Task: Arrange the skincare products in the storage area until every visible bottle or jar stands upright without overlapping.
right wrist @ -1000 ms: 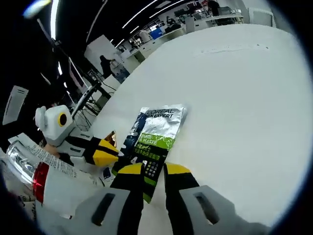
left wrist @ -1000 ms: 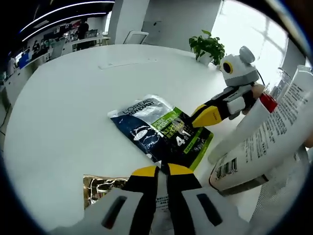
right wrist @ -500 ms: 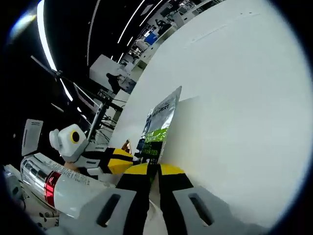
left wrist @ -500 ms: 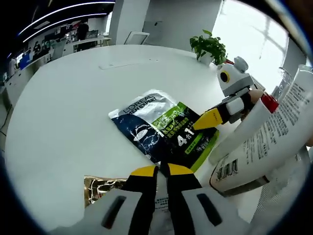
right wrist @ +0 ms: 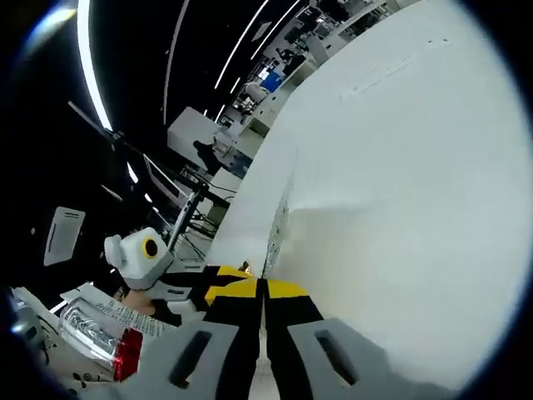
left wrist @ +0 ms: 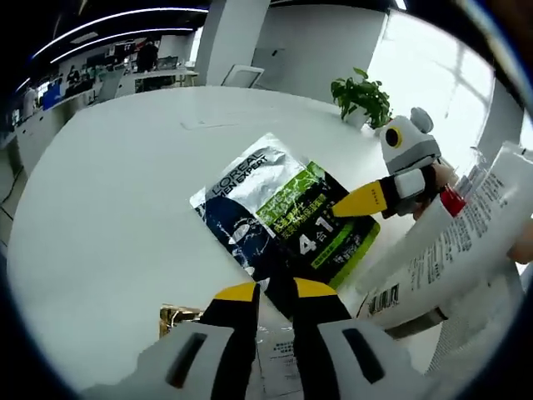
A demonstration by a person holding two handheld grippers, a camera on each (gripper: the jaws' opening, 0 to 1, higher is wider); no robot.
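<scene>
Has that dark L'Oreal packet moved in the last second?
Yes. The packet has tipped up off the table on its right side, pinched by the right gripper; earlier it lay flat.

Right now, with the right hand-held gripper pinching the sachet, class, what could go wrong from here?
1. The right hand-held gripper grips the L'Oreal sachet only by its edge, so it may slip or flop.
2. The white tubes lean tilted beside the sachet; swinging it could knock them.
3. The left hand-held gripper sits close by, risking a clash.
</scene>
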